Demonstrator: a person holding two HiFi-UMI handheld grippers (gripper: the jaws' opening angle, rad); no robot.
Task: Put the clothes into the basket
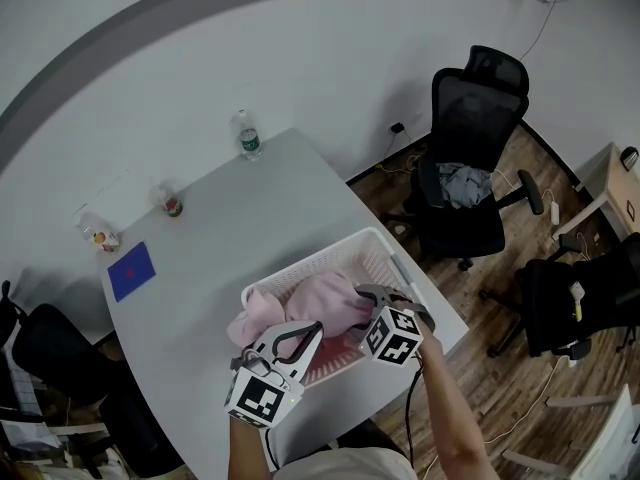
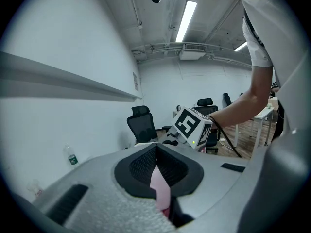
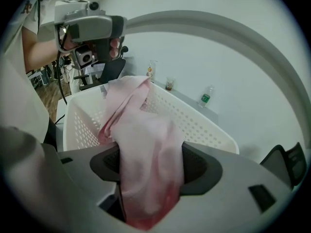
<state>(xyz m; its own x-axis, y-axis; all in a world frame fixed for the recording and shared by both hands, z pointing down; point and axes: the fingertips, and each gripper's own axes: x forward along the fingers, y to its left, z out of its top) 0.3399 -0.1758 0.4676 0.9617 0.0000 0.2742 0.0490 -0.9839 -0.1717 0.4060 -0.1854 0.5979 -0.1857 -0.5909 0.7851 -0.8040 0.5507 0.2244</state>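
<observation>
My left gripper (image 1: 297, 340) and right gripper (image 1: 366, 294) clamp the pink garment (image 1: 318, 300) over the basket (image 1: 335, 247) (next, both release).

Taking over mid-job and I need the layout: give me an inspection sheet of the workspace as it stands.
Surface: grey table, with the basket at its near edge.
Job's things: white basket; pink garment bunched over it, partly inside, strung between both grippers.
Clutter: water bottle, two small containers and a blue square at the far side.
Grippers: left gripper shut on a thin fold of the pink garment; right gripper has a thick bunch of it filling its jaws.
Cables: a lead hangs from the right gripper; floor cables by the wall.
Surroundings: black office chair with grey cloth on its seat; wooden floor.
</observation>
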